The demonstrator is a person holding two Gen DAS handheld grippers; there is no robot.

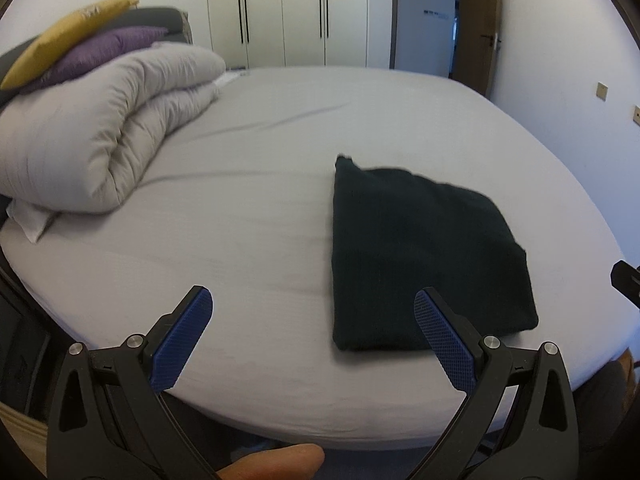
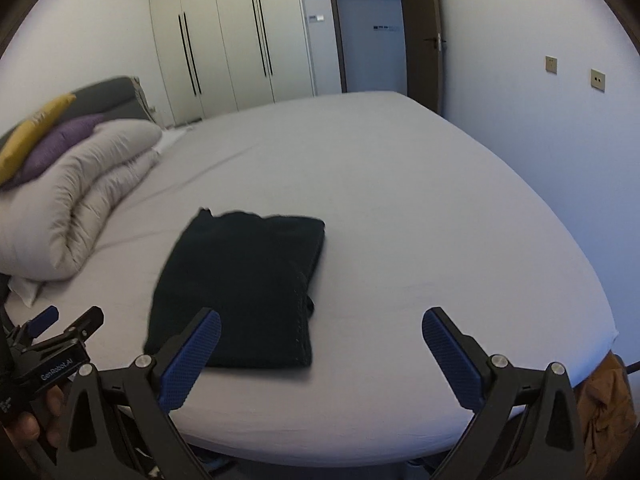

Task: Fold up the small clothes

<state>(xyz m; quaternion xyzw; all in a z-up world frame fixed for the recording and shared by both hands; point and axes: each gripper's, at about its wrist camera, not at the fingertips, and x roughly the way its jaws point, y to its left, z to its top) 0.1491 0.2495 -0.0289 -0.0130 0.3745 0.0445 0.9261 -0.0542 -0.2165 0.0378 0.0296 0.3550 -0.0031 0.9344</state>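
Observation:
A dark, nearly black garment lies folded into a flat rectangle on the grey bed sheet, near the front edge. It also shows in the right wrist view. My left gripper is open and empty, held back from the bed edge, with its right fingertip over the garment's near edge. My right gripper is open and empty, to the right of the garment's near corner. The left gripper also shows at the left edge of the right wrist view.
A rolled grey duvet with a purple pillow and a yellow pillow lies at the bed's left end. White wardrobes and a door stand behind. A brown bag sits by the bed's right corner.

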